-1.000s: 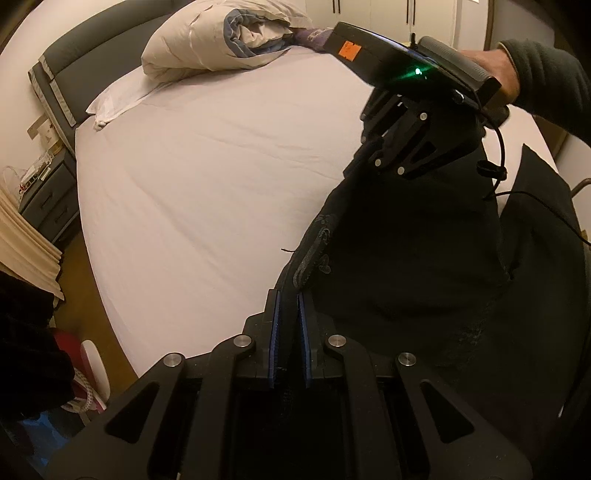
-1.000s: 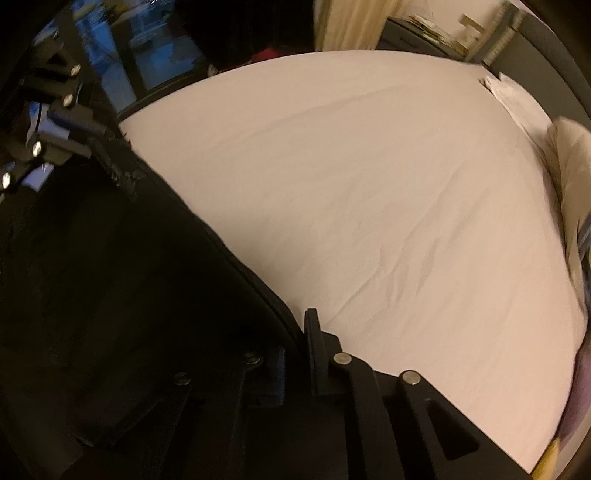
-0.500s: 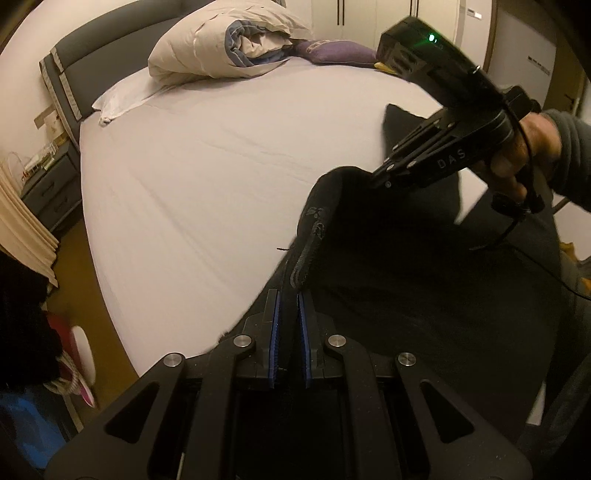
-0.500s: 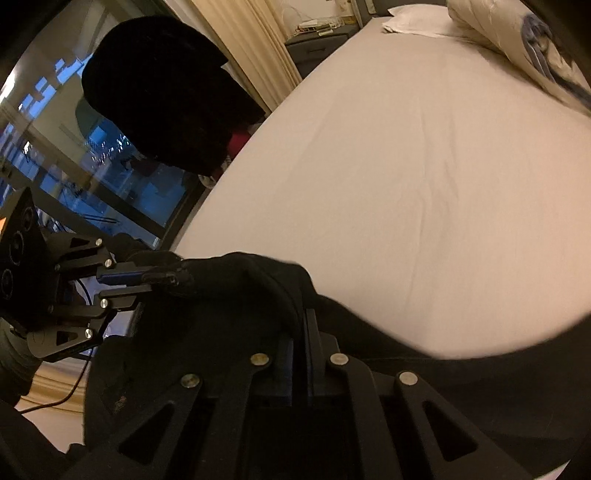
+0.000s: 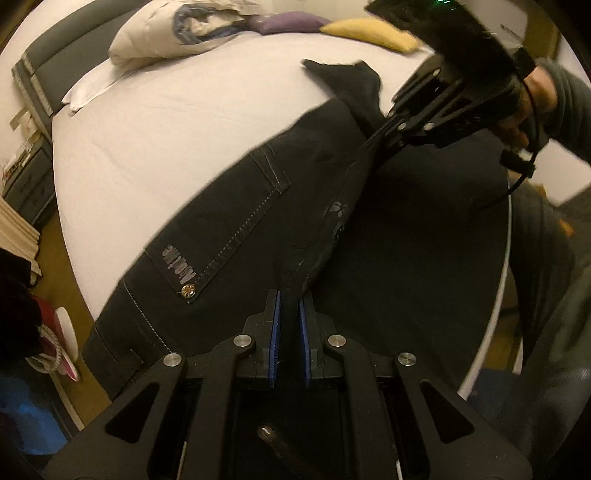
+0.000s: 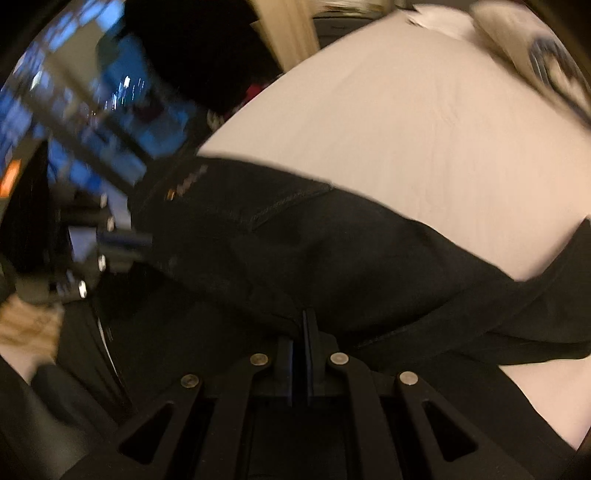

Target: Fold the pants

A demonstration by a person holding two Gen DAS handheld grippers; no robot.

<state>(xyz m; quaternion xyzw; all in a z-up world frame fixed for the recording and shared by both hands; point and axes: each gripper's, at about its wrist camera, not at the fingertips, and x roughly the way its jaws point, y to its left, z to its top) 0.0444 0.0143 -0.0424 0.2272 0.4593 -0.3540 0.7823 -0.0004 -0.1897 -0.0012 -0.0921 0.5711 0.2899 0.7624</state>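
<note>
While my left gripper and right gripper each pinch the black pants along one raised ridge above the bed, thin bites risk slipping, dropping the cloth crooked beside the pillow.

Count, both wrist views.

Pants: 1, black, one back pocket showing, with 1 metal rivet and 1 embroidered label.
Grippers: 2, left gripper and right gripper, each with 2 fingers.
Bed: 1, white sheet.
Headboard: 1, grey.
Pillows: 1 white, flat.
Duvet: 1, bundled, cream.
Small cushions: 2, 1 purple, 1 yellow.
Nightstand: 1, dark, drawer count unclear.
Window: 1; view blurred.
</note>
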